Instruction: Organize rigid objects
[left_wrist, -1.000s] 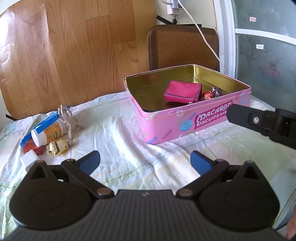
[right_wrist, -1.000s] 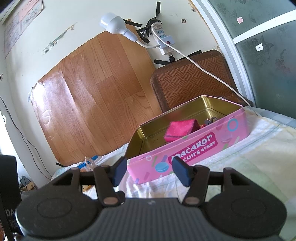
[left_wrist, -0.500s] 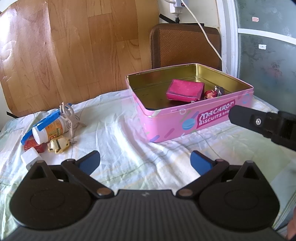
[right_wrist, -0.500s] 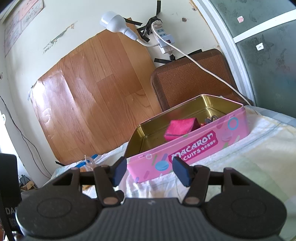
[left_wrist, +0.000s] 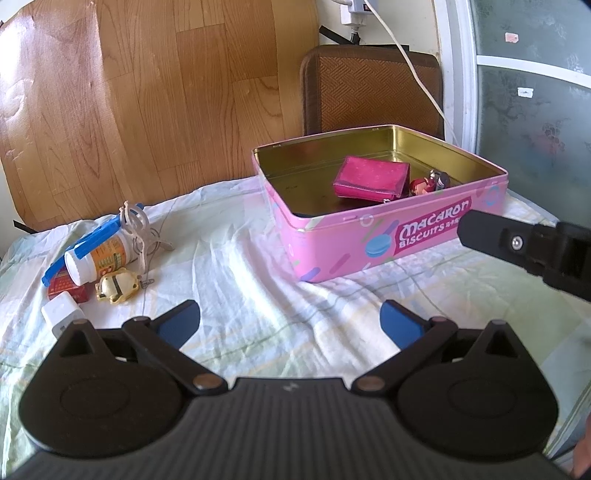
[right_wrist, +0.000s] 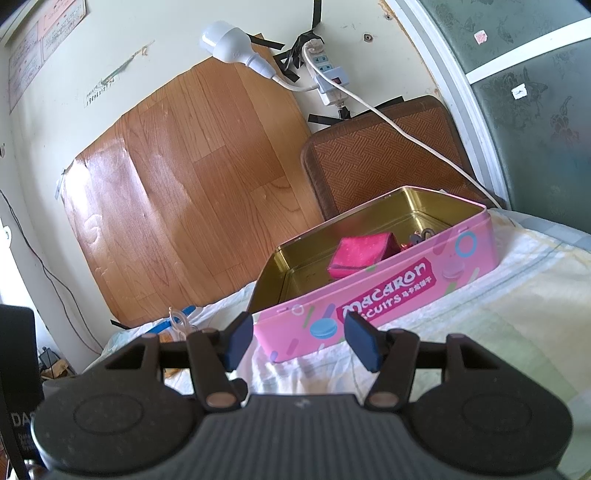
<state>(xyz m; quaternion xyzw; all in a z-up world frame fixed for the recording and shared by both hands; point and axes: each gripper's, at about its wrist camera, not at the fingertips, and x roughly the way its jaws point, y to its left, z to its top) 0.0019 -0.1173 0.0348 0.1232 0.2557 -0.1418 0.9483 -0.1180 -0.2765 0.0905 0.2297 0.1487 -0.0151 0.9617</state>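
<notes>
A pink macaron biscuit tin (left_wrist: 388, 236) stands open on the cloth, also in the right wrist view (right_wrist: 388, 295). Inside lie a pink wallet (left_wrist: 371, 177) and a small figurine keychain (left_wrist: 428, 182). At the left lies a cluster: a white-capped bottle (left_wrist: 99, 254), a blue clip (left_wrist: 88, 242), a yellow toy keychain (left_wrist: 118, 290), a red box (left_wrist: 66, 291), a white charger block (left_wrist: 61, 317). My left gripper (left_wrist: 290, 325) is open and empty, low over the cloth before the tin. My right gripper (right_wrist: 301, 339) is open and empty, near the tin's front wall.
A wood-pattern board (left_wrist: 147, 92) and a brown woven mat (left_wrist: 373, 96) lean on the wall behind the tin. A white cable (right_wrist: 406, 136) runs down from a power strip. The right gripper's body (left_wrist: 535, 251) sticks in at the right of the left wrist view.
The left wrist view has shifted a little, so the tin and the cluster sit slightly further right and lower. Both grippers stay open and empty.
</notes>
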